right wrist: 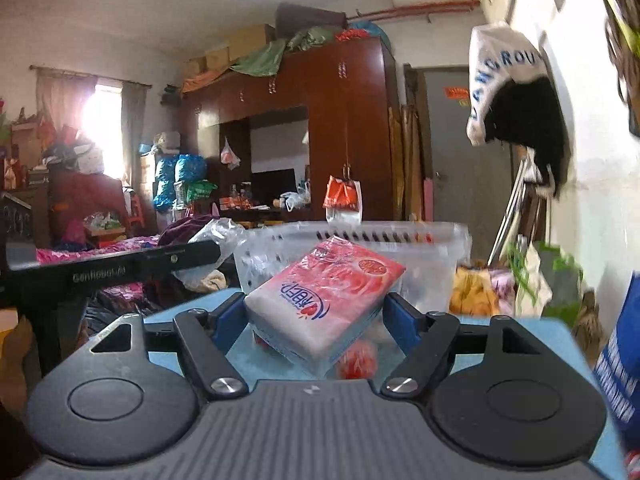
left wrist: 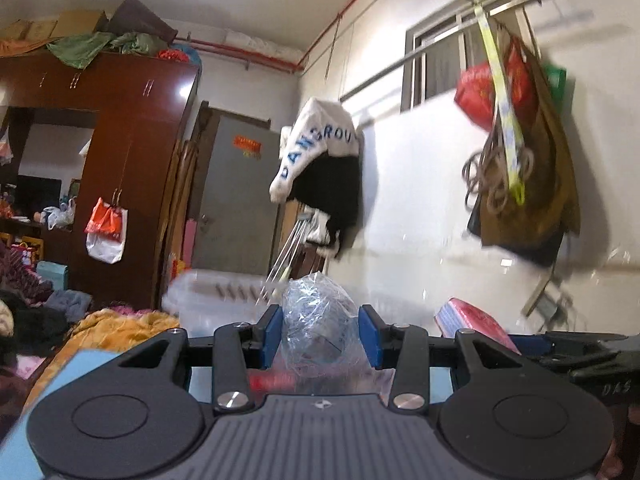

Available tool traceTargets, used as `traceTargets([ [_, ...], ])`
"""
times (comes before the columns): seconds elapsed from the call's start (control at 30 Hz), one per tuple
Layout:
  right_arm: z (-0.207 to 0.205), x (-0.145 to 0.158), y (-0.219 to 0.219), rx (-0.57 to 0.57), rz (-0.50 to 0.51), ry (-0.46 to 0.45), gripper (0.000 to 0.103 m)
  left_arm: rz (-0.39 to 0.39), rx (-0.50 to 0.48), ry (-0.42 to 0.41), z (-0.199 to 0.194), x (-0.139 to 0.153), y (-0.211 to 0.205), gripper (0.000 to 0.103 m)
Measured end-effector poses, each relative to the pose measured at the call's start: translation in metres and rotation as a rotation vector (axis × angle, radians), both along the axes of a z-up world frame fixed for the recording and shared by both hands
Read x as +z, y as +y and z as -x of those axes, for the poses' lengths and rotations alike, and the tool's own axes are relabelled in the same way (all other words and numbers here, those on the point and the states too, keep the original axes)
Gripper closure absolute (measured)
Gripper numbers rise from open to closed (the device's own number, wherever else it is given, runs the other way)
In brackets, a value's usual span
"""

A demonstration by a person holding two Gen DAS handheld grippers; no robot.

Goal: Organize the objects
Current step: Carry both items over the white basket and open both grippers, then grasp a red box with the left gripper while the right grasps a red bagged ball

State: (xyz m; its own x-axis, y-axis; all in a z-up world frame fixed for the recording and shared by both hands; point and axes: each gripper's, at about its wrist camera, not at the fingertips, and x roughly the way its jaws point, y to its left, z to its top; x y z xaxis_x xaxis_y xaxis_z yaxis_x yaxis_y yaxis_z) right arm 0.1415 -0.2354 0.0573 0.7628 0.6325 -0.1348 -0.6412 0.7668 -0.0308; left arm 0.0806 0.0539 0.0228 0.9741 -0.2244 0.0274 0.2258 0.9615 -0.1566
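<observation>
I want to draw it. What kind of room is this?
Probably a lived-in bedroom used for storage too. There is a big wooden wardrobe with bundles on top, bedding heaped low down, and clothes hanging on the wall.

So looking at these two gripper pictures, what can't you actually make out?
- Left wrist view: what is inside the crinkled clear plastic bag held by the left gripper; the wrinkled film hides it.
- Right wrist view: the small print on the pink tissue pack in the right gripper; too blurred.
- Both views: the clear plastic basket's contents; the held items block it.
</observation>
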Motion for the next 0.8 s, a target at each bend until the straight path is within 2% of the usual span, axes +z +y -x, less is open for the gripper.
traceTargets([
  [0.1,-0.022,0.032,0.016,-0.039,0.027,-0.022,0.027,-0.019,0.003,-0.022,-0.015,0.037,0.001,0.057],
  [0.17,-0.047,0.050,0.027,-0.030,0.025,-0.035,0.027,-0.023,0.011,-0.006,-0.033,0.059,-0.001,0.058],
  [0.3,-0.103,0.067,0.046,-0.110,0.073,0.005,0.027,-0.042,0.031,0.118,-0.093,0.088,-0.005,0.058],
  [0.4,-0.137,0.066,0.051,-0.115,0.073,0.089,0.027,-0.030,0.058,0.218,-0.134,0.086,-0.002,0.057],
  [0.47,-0.149,0.060,0.054,-0.111,0.075,0.113,0.025,-0.041,0.074,0.271,-0.153,0.080,-0.001,0.054],
  [0.5,-0.152,0.058,0.056,-0.117,0.090,0.116,0.023,-0.052,0.090,0.298,-0.162,0.075,-0.002,0.037],
  [0.53,-0.154,0.054,0.057,-0.132,0.099,0.119,0.013,-0.068,0.103,0.313,-0.169,0.070,-0.003,0.020],
  [0.57,-0.153,0.052,0.056,-0.151,0.102,0.114,0.003,-0.079,0.121,0.317,-0.172,0.066,-0.003,0.018],
  [0.6,-0.152,0.050,0.053,-0.164,0.097,0.109,0.000,-0.094,0.140,0.317,-0.174,0.062,-0.003,0.018],
  [0.67,-0.143,0.048,0.045,-0.158,0.068,0.119,0.000,-0.102,0.134,0.322,-0.171,0.059,-0.002,0.018],
  [0.8,-0.113,0.047,0.030,-0.157,0.022,0.130,0.000,-0.084,0.099,0.241,-0.127,0.059,0.001,0.017],
])
